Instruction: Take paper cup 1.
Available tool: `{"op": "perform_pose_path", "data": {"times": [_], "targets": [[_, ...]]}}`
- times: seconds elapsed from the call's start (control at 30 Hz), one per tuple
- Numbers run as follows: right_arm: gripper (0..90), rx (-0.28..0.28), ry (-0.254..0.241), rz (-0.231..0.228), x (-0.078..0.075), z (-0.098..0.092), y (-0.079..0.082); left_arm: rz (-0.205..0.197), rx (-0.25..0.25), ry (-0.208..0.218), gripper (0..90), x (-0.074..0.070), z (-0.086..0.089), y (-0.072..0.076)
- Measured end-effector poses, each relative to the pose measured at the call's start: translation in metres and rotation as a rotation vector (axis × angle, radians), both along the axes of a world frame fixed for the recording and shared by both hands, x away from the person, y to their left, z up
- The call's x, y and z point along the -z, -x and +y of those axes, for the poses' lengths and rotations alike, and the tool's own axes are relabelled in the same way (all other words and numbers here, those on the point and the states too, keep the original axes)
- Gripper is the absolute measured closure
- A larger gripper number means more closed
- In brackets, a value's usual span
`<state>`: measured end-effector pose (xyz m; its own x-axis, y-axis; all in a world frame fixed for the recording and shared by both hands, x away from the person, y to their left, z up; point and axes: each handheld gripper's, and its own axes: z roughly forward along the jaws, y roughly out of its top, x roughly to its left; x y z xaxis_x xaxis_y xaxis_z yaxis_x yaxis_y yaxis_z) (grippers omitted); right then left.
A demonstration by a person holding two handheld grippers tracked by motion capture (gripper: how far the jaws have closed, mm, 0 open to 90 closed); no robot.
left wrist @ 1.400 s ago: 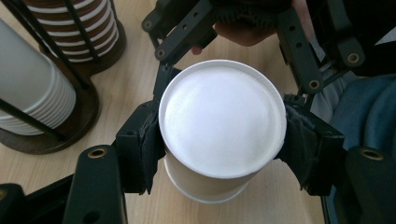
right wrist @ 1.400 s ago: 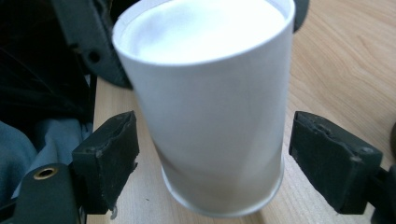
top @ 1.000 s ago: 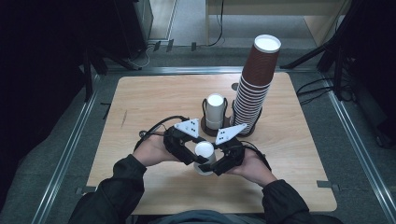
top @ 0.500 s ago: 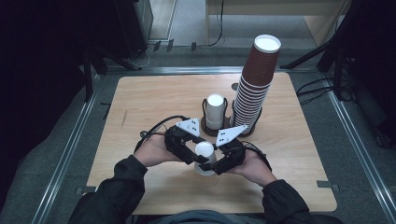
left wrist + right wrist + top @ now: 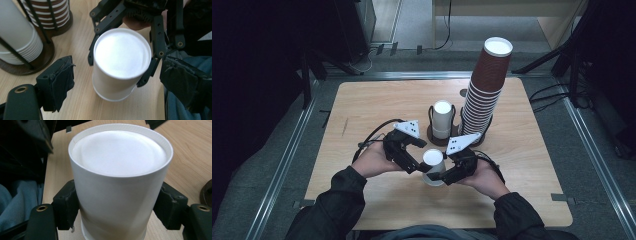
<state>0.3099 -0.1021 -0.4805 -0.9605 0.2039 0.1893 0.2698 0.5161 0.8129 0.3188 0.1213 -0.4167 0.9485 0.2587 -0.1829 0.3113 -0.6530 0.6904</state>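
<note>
Near the front middle of the table (image 5: 362, 100), a white cup (image 5: 432, 167) stands upside down between both grippers. Right gripper (image 5: 443, 176) pinches its sides, pads pressed on the wall. Left gripper (image 5: 414, 167) jaws have just been opening, now spread with the cup between them, untouched. Behind: white cup stack (image 5: 442, 119) in a holder, tall brown cup stack (image 5: 484, 95). Best keep the right grip gentle so the wall doesn't dent, and clear the left jaws sideways without bumping the rim.

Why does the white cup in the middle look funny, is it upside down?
Yes, upside down. The white cup stands on its wide rim on the table, flat closed bottom up. The right gripper squeezes its sides.
</note>
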Motion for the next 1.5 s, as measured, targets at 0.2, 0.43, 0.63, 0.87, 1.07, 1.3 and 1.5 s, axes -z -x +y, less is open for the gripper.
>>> {"op": "perform_pose_path", "data": {"times": [0.2,0.43,0.63,0.87,1.07,1.3,1.5], "targets": [[28.7,0.015,-0.027,-0.019,-0.001,-0.005,-0.003,0.021,-0.017,0.013,11.7,0.003,0.01,0.0],[28.9,0.033,-0.069,0.002,-0.004,-0.012,-0.004,0.053,-0.044,0.015,4.0,0.014,0.02,0.001],[29.0,0.033,-0.107,-0.002,-0.006,-0.014,-0.004,0.082,-0.058,0.011,3.4,0.025,0.023,0.0],[29.0,0.046,-0.174,0.002,-0.008,-0.018,-0.005,0.068,-0.065,0.002,4.4,0.035,0.022,0.0],[29.0,0.048,-0.228,-0.015,-0.009,-0.02,-0.005,0.073,-0.051,0.013,4.4,0.039,0.017,0.0],[29.0,0.036,-0.293,-0.022,-0.01,-0.018,-0.004,0.076,-0.031,0.011,4.4,0.043,0.006,0.003],[28.9,0.026,-0.317,-0.016,-0.009,-0.016,-0.003,0.078,-0.02,0.019,5.8,0.045,0.002,0.003]]}}
